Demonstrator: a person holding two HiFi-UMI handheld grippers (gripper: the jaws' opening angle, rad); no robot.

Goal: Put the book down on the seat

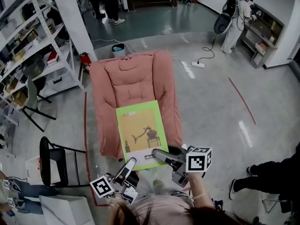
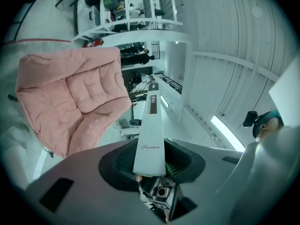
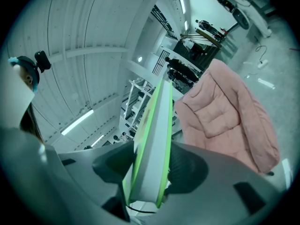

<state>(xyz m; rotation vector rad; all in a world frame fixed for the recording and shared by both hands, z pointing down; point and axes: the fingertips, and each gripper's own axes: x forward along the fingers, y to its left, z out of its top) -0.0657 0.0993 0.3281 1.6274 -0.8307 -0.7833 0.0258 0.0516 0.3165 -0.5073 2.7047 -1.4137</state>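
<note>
Glossy grey concrete floor [image 1: 211, 107], marked with a red line [image 1: 242, 100] and carrying a white power strip [image 1: 198, 64]. White metal shelving [image 1: 28, 41] at left, red fire extinguisher [image 1: 85, 60] at its foot. Black chair [image 1: 51, 161] nearer. Person in white [image 1: 234, 25] far right. Strip light [image 2: 227, 132] overhead.
</note>
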